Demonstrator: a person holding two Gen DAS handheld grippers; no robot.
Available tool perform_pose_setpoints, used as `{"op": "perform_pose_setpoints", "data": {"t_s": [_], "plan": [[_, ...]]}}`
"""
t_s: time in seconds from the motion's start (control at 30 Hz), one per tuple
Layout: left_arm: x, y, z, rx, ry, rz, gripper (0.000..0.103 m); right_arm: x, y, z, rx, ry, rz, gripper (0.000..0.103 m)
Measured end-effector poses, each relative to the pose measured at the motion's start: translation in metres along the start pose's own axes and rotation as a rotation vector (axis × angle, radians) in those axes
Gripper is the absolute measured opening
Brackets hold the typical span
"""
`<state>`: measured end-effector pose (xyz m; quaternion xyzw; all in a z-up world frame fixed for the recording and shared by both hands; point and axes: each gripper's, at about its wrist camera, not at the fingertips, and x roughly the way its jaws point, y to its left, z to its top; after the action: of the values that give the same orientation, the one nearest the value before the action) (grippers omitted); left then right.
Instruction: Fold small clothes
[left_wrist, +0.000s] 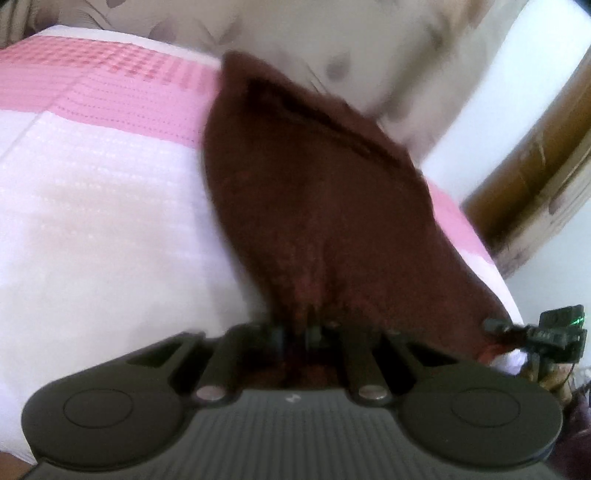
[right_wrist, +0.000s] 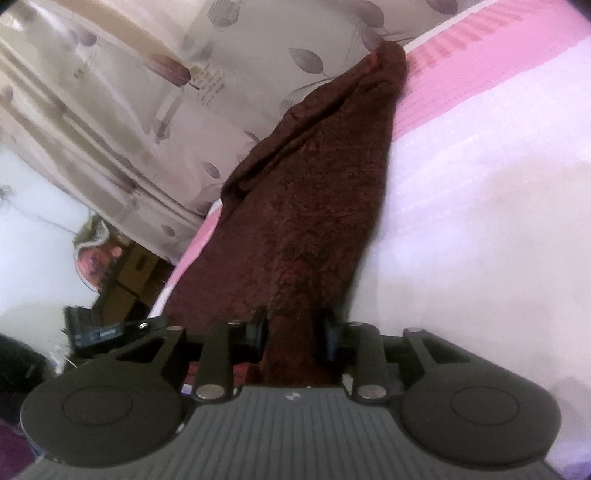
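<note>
A dark maroon fuzzy cloth (left_wrist: 314, 206) hangs stretched from my left gripper (left_wrist: 295, 332), which is shut on its near corner, above a pink and white bedspread (left_wrist: 92, 184). In the right wrist view the same cloth (right_wrist: 314, 206) runs away from my right gripper (right_wrist: 293, 332), which is shut on another near corner, its fingers pinching the fabric. The cloth's far end (right_wrist: 388, 62) rests on the bed by the curtain. The other gripper's tip (left_wrist: 554, 332) shows at the right edge of the left wrist view.
A beige curtain with leaf print (right_wrist: 129, 110) hangs behind the bed. A wooden frame (left_wrist: 535, 184) and white wall stand to the right in the left wrist view. Boxes and clutter (right_wrist: 110, 266) lie on the floor beside the bed.
</note>
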<state>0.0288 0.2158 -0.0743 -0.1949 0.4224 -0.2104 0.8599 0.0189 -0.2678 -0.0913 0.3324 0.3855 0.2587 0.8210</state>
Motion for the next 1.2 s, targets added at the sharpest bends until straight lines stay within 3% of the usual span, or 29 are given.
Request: {"op": "perform_pose_setpoints", "data": {"t_s": [0.03,0.17,0.43,0.57,0.7,0.93,1.2], "plan": [[-0.001,0.000,-0.001,-0.023,-0.010,0.001,0.009,0.004,0.003,-0.001,-0.017,0.013,-0.015,0.018],[-0.026,0.009,-0.010,-0.188,-0.083,-0.076,0.009,-0.003,0.008,-0.005,-0.007,-0.012,0.011,0.017],[-0.067,-0.025,-0.047,-0.127,-0.105,-0.114,0.009,-0.050,0.022,-0.020,0.001,-0.049,0.093,0.017],[-0.082,-0.028,-0.063,-0.178,-0.098,-0.156,0.009,-0.071,0.024,-0.030,0.030,-0.050,0.102,0.017],[-0.089,-0.023,-0.059,-0.267,-0.136,-0.221,0.010,-0.090,0.029,-0.032,0.071,-0.070,0.132,0.017],[-0.088,-0.025,-0.005,-0.406,-0.272,-0.329,0.010,-0.102,0.032,0.014,0.134,-0.165,0.223,0.017],[-0.028,-0.023,0.102,-0.459,-0.355,-0.305,0.010,-0.052,0.021,0.126,0.127,-0.217,0.243,0.017]]}}
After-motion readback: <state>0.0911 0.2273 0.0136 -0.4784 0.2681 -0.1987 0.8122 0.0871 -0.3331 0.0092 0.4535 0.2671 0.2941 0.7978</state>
